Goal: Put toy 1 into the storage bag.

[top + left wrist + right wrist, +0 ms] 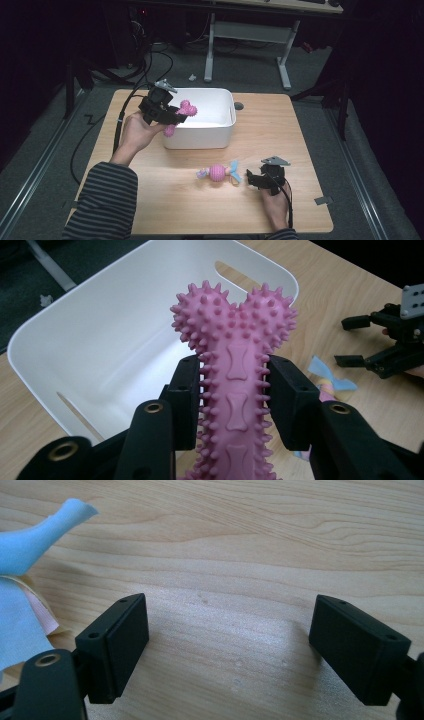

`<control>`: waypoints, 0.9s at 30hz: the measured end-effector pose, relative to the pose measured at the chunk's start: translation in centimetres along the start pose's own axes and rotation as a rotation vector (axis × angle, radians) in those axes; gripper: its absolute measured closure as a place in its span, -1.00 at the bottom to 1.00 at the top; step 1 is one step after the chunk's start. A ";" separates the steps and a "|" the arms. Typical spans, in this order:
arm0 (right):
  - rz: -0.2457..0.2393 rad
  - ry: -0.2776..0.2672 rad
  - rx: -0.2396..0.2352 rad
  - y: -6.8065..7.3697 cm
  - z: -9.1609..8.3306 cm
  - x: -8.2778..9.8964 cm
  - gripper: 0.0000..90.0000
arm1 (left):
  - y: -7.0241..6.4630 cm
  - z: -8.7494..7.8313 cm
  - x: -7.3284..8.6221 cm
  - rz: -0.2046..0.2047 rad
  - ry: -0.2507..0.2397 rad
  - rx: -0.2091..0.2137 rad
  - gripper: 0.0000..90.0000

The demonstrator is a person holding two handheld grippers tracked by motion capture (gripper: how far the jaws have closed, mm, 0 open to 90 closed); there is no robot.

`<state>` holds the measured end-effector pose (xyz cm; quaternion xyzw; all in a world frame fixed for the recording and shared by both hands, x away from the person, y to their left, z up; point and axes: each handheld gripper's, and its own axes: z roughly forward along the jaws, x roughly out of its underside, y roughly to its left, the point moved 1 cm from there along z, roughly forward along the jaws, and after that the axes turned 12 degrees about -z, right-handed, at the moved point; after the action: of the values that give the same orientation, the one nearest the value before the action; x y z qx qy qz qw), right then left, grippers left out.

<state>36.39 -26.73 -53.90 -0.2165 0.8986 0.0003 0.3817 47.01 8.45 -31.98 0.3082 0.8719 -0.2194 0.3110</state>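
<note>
While the scene reads as label and value, each line keeps to what the views show.

Left hand-held gripper (176, 114): pinching the pink spiky bone (182, 114) across its shaft — in the left gripper view both pads (186, 401) press the bone (235, 385) from either side.

Bone: off the tabletop, held at the left near corner of the white bin (220, 137); its knobbed end reaches over the bin's rim, and in the left gripper view that end sits in front of the bin's bare inside (110, 350).

Right hand-held gripper (254, 180): jaws spread, nothing between them — the right gripper view shows bare wood between the two pads (125, 640). It rests low on the tabletop (280, 130), at the near right.

Knit toy (218, 172): pink ball with pale blue strips, lying on the tabletop just left of the right gripper, near its fingertips but apart from them; a blue strip (45, 530) shows at the left edge of the right gripper view.

Bin: standing at the far middle of the tabletop, well apart from the knit toy.
</note>
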 end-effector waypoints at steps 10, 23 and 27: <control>-0.002 0.001 -0.001 0.0 0.0 0.0 -0.65 | 1.4 2.1 -1.6 -0.024 0.020 -0.058 0.32; -0.002 0.001 -0.001 0.0 0.0 0.0 -0.65 | 2.2 4.6 -2.5 -0.036 0.010 -0.097 0.31; -0.003 0.000 -0.002 0.0 0.0 0.0 -0.65 | 2.4 5.6 -2.5 -0.024 0.036 -0.120 0.31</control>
<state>36.40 -26.73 -53.90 -0.2180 0.8983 0.0005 0.3814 52.44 6.01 -34.72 0.2824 0.8926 -0.1649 0.3102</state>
